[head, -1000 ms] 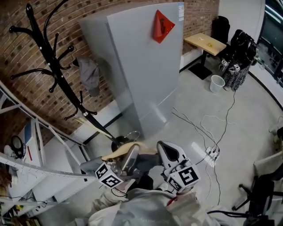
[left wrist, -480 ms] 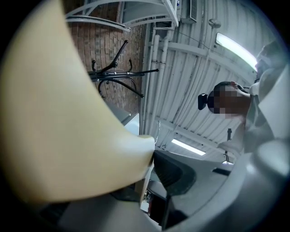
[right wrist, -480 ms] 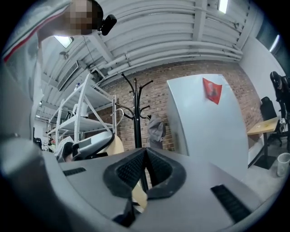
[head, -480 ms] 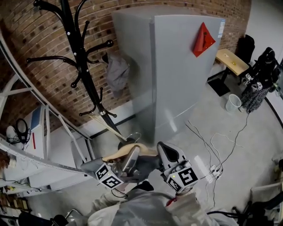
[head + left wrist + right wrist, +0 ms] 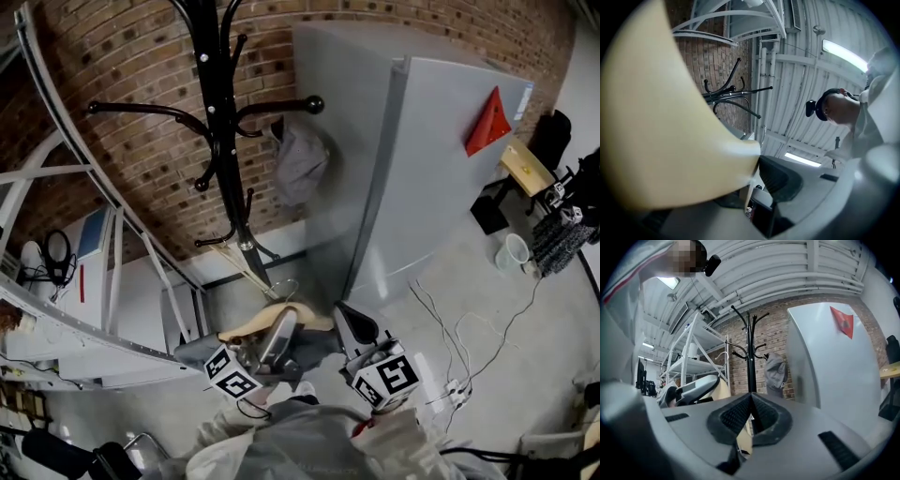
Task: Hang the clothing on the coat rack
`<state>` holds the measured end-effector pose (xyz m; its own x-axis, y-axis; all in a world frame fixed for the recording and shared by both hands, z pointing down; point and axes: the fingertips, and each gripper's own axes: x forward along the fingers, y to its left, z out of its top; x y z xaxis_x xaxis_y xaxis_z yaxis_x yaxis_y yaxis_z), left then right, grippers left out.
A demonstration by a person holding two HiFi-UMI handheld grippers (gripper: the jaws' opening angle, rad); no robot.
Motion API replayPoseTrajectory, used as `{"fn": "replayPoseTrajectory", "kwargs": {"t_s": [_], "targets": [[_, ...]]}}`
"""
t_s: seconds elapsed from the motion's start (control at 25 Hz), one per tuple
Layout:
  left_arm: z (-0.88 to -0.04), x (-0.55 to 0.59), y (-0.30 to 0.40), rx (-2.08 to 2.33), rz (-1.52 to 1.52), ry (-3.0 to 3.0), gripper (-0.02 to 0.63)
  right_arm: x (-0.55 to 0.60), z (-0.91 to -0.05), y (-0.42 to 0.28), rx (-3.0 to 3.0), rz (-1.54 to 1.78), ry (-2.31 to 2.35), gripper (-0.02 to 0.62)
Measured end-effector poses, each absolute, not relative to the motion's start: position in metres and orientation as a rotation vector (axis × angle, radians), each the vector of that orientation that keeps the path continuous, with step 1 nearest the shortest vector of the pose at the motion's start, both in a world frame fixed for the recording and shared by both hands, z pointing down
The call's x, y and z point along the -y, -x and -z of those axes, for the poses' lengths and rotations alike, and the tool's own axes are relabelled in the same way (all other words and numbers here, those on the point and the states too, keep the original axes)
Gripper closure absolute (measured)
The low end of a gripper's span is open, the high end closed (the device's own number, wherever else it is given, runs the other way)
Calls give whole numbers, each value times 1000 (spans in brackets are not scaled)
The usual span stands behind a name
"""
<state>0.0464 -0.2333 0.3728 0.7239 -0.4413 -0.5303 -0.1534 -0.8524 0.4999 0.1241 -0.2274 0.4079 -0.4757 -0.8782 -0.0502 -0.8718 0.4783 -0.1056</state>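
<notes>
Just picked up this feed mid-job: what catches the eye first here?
The tall black coat rack stands against the brick wall at the head view's top, a grey garment hanging on its right side. Right of it looms a big grey cabinet with a red triangle sign. At the bottom, the left gripper is clamped on a pale wooden hanger.

The right gripper [image 5: 751, 394] has its jaws closed, dark pads meeting tip to tip. A beige hanger [image 5: 723, 390] shows just left of them. Straight ahead a black rack [image 5: 751, 357] stands before a brick wall [image 5: 776, 336], with a grey garment [image 5: 776, 373] hanging just right of its pole. Further right a grey cabinet [image 5: 825, 376] bears a red sign [image 5: 843, 320] — white shelving [image 5: 696, 357] stands at left.
</notes>
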Motion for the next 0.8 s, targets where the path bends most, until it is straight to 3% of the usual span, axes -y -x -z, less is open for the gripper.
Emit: {"fn": "replayPoseTrajectory", "kwargs": {"t_s": [0.8], "targets": [[-363, 296, 6, 580, 985, -2521, 505, 281, -400, -86, -2676, 42, 1483, 574]]}}
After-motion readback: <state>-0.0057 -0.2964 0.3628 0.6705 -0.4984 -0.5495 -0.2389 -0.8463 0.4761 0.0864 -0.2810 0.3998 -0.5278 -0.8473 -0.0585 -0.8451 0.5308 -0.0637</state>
